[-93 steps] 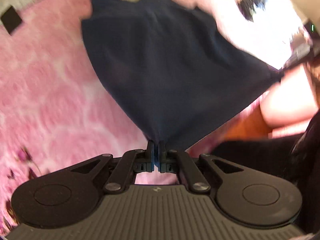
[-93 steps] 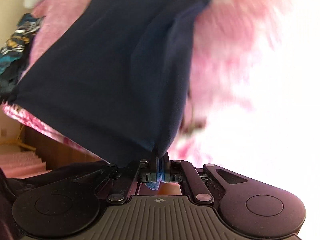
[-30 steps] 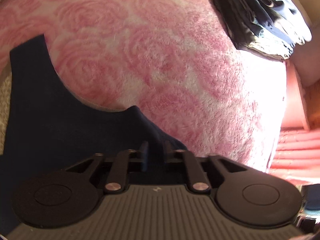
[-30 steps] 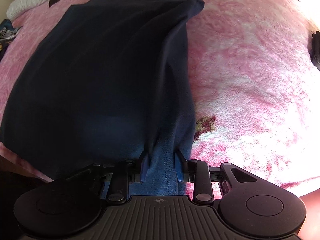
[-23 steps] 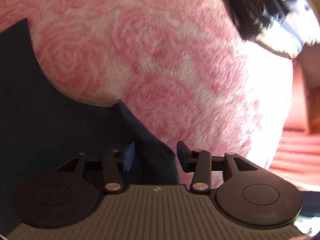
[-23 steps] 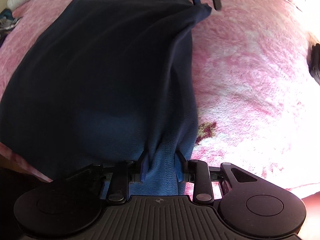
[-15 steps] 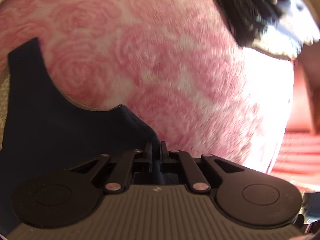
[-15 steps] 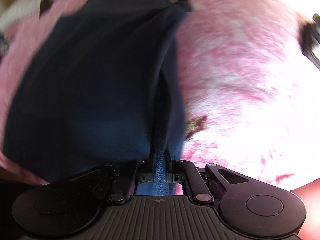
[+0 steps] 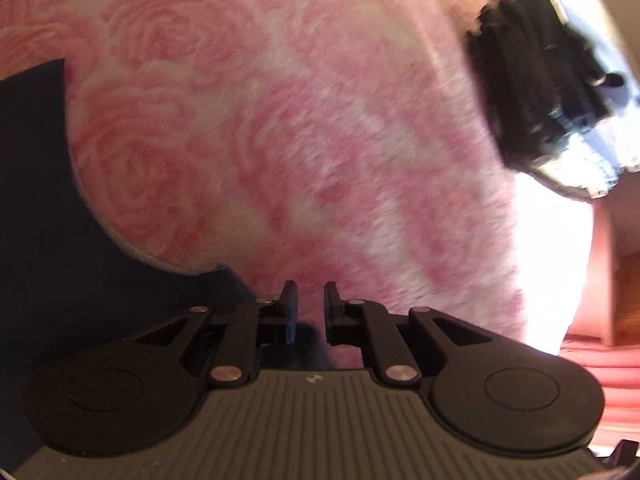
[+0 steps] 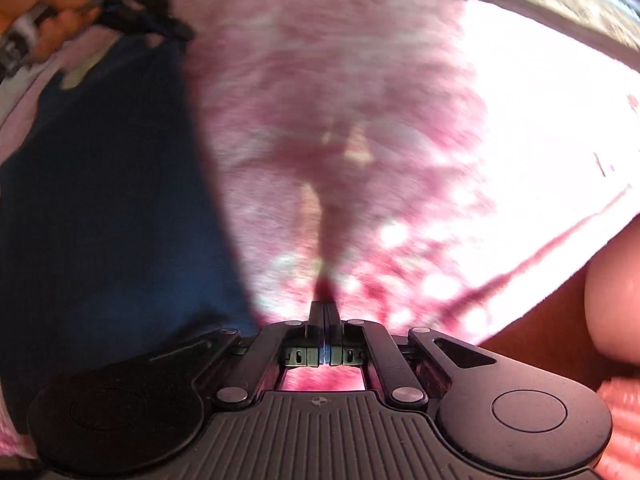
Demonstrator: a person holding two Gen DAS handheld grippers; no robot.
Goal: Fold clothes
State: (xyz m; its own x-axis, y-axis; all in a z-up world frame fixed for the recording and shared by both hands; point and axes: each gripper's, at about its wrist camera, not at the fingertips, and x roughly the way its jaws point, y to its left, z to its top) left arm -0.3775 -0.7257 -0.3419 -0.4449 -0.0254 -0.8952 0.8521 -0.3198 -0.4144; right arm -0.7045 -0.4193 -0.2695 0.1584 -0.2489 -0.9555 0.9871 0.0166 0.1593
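A navy sleeveless garment (image 9: 60,280) lies flat on the pink rose-patterned blanket (image 9: 280,120). Its curved armhole edge runs along the left of the left wrist view, and its corner reaches under my left gripper (image 9: 311,292). That gripper's jaws are opening, and a narrow gap shows between the pads, which do not press on the cloth. In the right wrist view the garment (image 10: 100,200) fills the left side. My right gripper (image 10: 324,306) hangs over bare blanket (image 10: 340,100) to the right of the garment, shut with nothing in it.
A pile of dark clothes (image 9: 532,92) lies at the blanket's far right edge. A hand (image 10: 56,16) shows at the garment's far end, blurred. Bare skin of the person (image 10: 616,300) is close on the right. The bed edge and wooden floor (image 9: 624,300) lie beyond.
The left jaws shut on the garment's corner, then parted again. The right gripper shut on the hem, then swung right off the garment and now holds nothing.
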